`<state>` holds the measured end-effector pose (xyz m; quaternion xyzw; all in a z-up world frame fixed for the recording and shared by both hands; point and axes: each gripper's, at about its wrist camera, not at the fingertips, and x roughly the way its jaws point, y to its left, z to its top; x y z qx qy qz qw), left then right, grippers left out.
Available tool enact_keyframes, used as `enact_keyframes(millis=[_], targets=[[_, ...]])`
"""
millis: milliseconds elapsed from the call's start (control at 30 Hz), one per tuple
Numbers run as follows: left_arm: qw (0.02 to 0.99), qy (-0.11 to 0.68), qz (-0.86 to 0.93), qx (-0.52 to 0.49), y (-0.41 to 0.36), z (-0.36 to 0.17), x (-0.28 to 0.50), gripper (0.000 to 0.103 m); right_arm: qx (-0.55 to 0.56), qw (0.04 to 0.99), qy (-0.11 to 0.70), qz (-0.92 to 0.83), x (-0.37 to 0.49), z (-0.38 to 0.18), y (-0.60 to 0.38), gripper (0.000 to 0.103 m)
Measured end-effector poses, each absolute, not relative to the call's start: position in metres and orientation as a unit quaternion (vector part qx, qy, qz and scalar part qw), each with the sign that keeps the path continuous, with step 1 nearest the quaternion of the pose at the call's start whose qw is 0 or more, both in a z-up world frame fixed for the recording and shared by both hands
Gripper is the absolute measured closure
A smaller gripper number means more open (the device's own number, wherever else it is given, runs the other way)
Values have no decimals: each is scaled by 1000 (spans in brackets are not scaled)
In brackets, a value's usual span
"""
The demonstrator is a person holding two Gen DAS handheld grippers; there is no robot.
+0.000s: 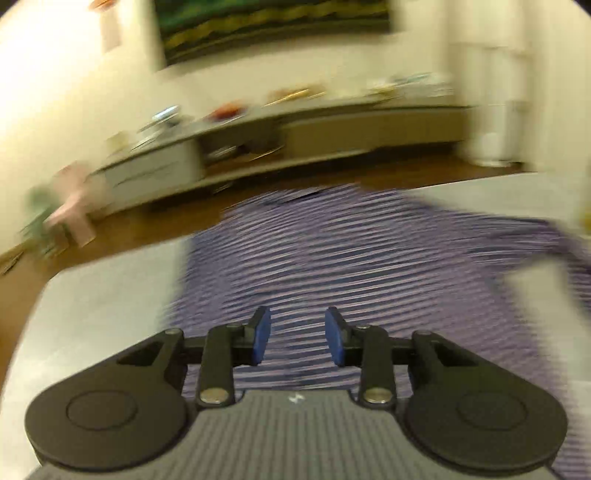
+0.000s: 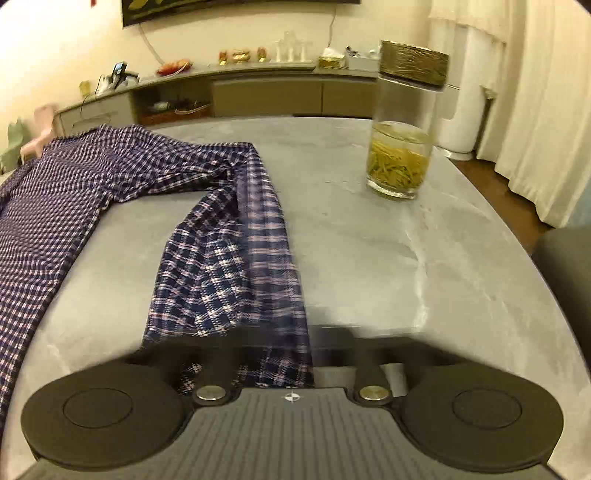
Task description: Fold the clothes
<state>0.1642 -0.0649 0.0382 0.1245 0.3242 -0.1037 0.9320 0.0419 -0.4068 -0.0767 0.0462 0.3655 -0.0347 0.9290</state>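
A: What is shown from the left wrist?

B: The left gripper is seen over a blue and white checked shirt that is spread on the grey counter; its blue fingers are held partly apart, and nothing is gripped between them; only shirt cloth is seen through the gap, below them. The whole view is smeared by blur; a long low cabinet is made out along the far wall, with a dark picture hung above it.

A: And from the right wrist?

B: The right gripper is seen low over the near part of the counter; its fingers are blurred and cannot be made out singly, but they are taken to be closed; a sleeve of the shirt runs straight down into them, so the cloth is judged to be pinched there. The body of the shirt is laid at the left of the counter, with the sleeve stretched from its shoulder toward the camera. A glass jar with a brown lid, part filled with yellowish liquid and leaves, is stood upright at the far right, well apart from the sleeve.
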Motion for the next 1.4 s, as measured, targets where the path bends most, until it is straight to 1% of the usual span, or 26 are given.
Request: enact_keyframes(millis=[67, 100, 133, 167, 267, 333, 433, 533, 600, 633, 667, 700, 733, 800, 900, 933, 967, 1033, 1100, 1133, 1200, 1233, 1300, 1400], targets=[[924, 303, -181, 150, -117, 42, 133, 49, 95, 933, 346, -13, 36, -66, -411, 103], [916, 294, -216, 167, -142, 40, 117, 44, 124, 935, 333, 0, 34, -60, -414, 103], [906, 282, -250, 191, -171, 34, 99, 36, 151, 935, 321, 13, 32, -54, -416, 103], [898, 271, -274, 214, -193, 27, 85, 32, 177, 933, 312, 25, 32, -51, -419, 103], [869, 228, -324, 296, -257, -8, 42, 28, 242, 922, 296, 53, 36, -45, -426, 103], [854, 207, -336, 338, -287, -33, 25, 26, 283, 911, 292, 71, 39, -45, -429, 103], [852, 179, -319, 376, -322, -60, 14, 25, 324, 895, 293, 94, 40, -47, -433, 103], [848, 146, -305, 408, -350, -79, 5, 19, 349, 884, 291, 112, 39, -46, -437, 103], [849, 140, -286, 421, -359, -87, 7, 18, 360, 879, 288, 121, 37, -44, -440, 103], [850, 137, -275, 428, -363, -91, 8, 32, 364, 877, 287, 124, 36, -44, -442, 103], [850, 142, -267, 430, -364, -94, 11, 64, 366, 877, 286, 123, 35, -44, -445, 103], [851, 151, -261, 431, -364, -95, 14, 85, 367, 877, 285, 121, 34, -45, -447, 103], [854, 159, -256, 424, -362, -94, 16, 98, 368, 877, 284, 120, 33, -45, -450, 103], [862, 178, -255, 400, -354, -84, 20, 100, 368, 878, 284, 113, 31, -46, -454, 103], [878, 217, -264, 335, -329, -46, 34, 100, 375, 882, 264, 107, 24, -43, -460, 98], [887, 234, -262, 299, -313, -26, 45, 100, 371, 886, 257, 105, 19, -40, -459, 81], [896, 252, -259, 259, -295, -4, 57, 100, 359, 894, 248, 103, 12, -35, -458, 54], [910, 280, -242, 189, -254, 39, 85, 100, 322, 913, 235, 91, -3, -23, -447, 33], [922, 297, -209, 137, -215, 79, 119, 100, 277, 928, 238, 80, -21, -16, -426, 29], [926, 305, -189, 115, -194, 99, 140, 100, 258, 932, 242, 76, -30, -14, -413, 25], [934, 315, -143, 92, -154, 133, 187, 100, 236, 934, 253, 89, -50, -18, -384, 22], [938, 316, -107, 92, -135, 147, 211, 100, 231, 931, 262, 103, -61, -22, -368, 17], [934, 337, -57, 98, -107, 161, 248, 100, 204, 928, 292, 108, -79, -40, -334, 16], [929, 349, -25, 118, -90, 174, 275, 100, 144, 926, 337, 95, -101, -67, -285, 17]])
